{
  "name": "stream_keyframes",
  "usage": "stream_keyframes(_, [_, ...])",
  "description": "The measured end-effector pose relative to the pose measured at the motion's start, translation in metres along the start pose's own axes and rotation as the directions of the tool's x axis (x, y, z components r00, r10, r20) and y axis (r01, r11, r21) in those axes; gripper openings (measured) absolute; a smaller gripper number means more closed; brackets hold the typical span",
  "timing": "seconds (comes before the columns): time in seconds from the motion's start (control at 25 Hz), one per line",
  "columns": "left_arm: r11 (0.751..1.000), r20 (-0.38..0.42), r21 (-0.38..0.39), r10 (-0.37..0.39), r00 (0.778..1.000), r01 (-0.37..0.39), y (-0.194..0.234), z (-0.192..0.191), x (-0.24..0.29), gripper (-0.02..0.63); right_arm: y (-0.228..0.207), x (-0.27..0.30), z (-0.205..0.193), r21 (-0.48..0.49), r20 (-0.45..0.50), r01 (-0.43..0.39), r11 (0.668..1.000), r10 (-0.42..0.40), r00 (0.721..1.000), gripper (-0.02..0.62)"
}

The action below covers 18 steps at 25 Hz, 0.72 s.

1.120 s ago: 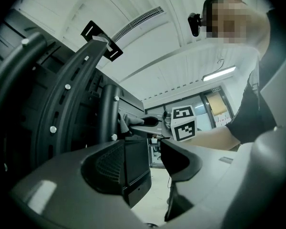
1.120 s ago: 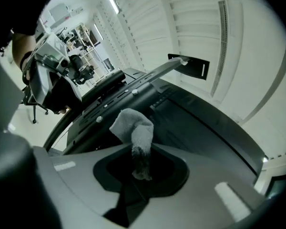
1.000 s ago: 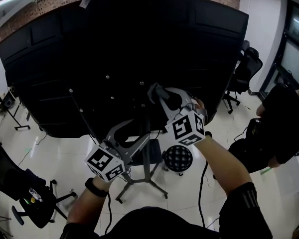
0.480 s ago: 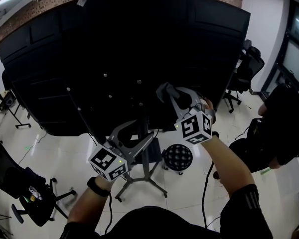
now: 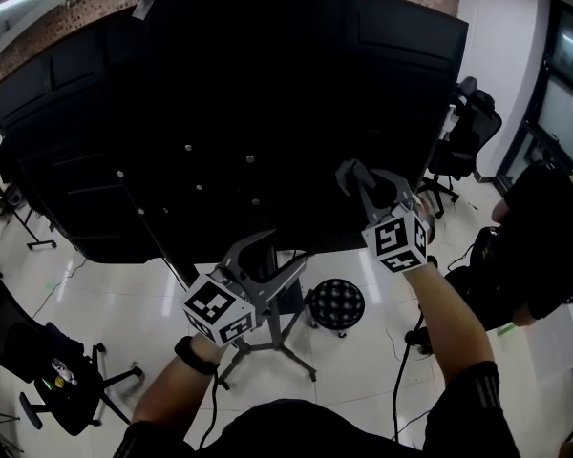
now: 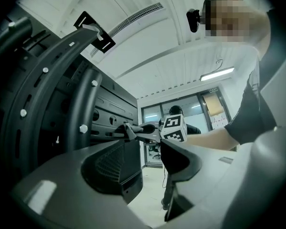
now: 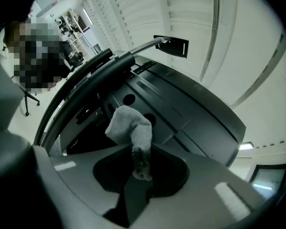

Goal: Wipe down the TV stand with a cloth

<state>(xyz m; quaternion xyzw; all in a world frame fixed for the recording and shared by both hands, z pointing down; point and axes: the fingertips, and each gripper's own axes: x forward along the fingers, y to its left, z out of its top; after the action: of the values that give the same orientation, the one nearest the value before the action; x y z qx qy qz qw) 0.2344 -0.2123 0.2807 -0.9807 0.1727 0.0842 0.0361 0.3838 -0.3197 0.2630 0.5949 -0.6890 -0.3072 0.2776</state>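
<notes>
The big black TV (image 5: 220, 113) shows its back on a wheeled stand (image 5: 267, 337). My right gripper (image 5: 353, 175) is raised against the lower right of the back panel, shut on a grey cloth (image 7: 128, 123) that bunches out past its jaws. In the right gripper view the cloth lies close to the panel (image 7: 190, 113) and a curved black stand tube (image 7: 86, 80). My left gripper (image 5: 267, 254) hangs lower, near the stand's pole, open and holding nothing. The left gripper view looks across its open jaws (image 6: 150, 166) at the cloth (image 6: 128, 130) by the right gripper.
A round black stool (image 5: 337, 303) stands beside the stand's legs on the white tiled floor. Office chairs sit at the lower left (image 5: 57, 380) and far right (image 5: 468, 132). A person in black (image 5: 544, 237) is at the right edge.
My right gripper has carried the cloth to the right along the TV's lower back. The left gripper has drifted slightly right and stays open.
</notes>
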Motion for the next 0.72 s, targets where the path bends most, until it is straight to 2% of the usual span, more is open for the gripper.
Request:
stream_keyframes(0.16, [1.000,0.009,0.003,-0.007,1.000,0.007,-0.006,-0.001,0.003,0.258,-0.011,-0.002,-0.009,-0.011,-0.024,0.016,1.000,-0.016,1.000,0.063])
stream_keyframes(0.36, [1.000,0.027,0.009,-0.021,0.999,0.021,-0.008,0.003,-0.001,0.258,-0.030,-0.015,-0.013,0.022,-0.047,0.057,0.998,-0.056,0.997,0.063])
stream_keyframes(0.52, [1.000,0.034,0.018,-0.006,0.999,0.005,0.002,0.010,-0.019,0.258,-0.027,-0.026,0.026,0.025,0.038,0.060,0.998,-0.061,0.997,0.063])
stream_keyframes(0.72, [0.999,0.051,0.035,0.023,0.998,-0.025,0.020,0.026,-0.057,0.258,0.000,-0.038,0.110,-0.027,0.180,0.049,0.998,-0.043,0.983,0.063])
